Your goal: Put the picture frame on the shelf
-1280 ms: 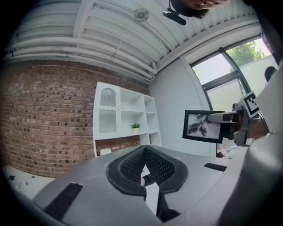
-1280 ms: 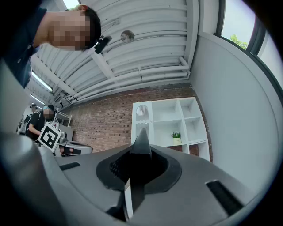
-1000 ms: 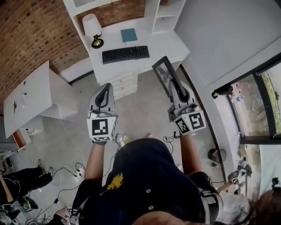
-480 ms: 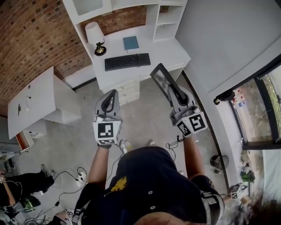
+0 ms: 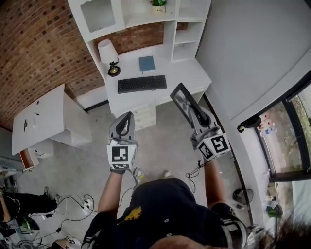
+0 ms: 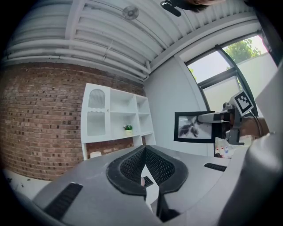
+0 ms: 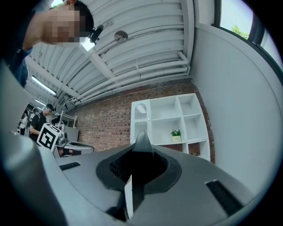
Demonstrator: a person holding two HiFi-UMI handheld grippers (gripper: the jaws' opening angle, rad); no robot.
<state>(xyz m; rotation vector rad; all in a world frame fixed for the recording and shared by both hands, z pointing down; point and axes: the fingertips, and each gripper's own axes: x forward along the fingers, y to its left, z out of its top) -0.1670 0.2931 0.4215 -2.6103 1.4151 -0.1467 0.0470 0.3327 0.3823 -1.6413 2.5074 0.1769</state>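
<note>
The picture frame [image 5: 181,97] is black with a dark leaf print and is tilted up in front of me. My right gripper [image 5: 193,111] is shut on its lower edge. In the right gripper view the frame [image 7: 143,142] stands edge-on between the jaws. The left gripper view shows its front [image 6: 193,127] at the right. My left gripper [image 5: 125,119] is level beside it, shut and holding nothing. The white shelf unit [image 5: 146,12] stands on the desk against the brick wall, beyond both grippers. One cell holds a small potted plant [image 5: 158,4].
On the white desk [image 5: 189,68] below the shelves are a black keyboard [image 5: 142,83], a white lamp [image 5: 109,53] and a blue book [image 5: 146,63]. A white table [image 5: 43,119] stands at the left. Cables [image 5: 73,194] lie on the floor, and a window [image 5: 291,136] runs along the right.
Desk and shelf unit have slid down the head view, with more of the shelves showing. Both grippers have come nearer the desk. The right still holds the frame.
</note>
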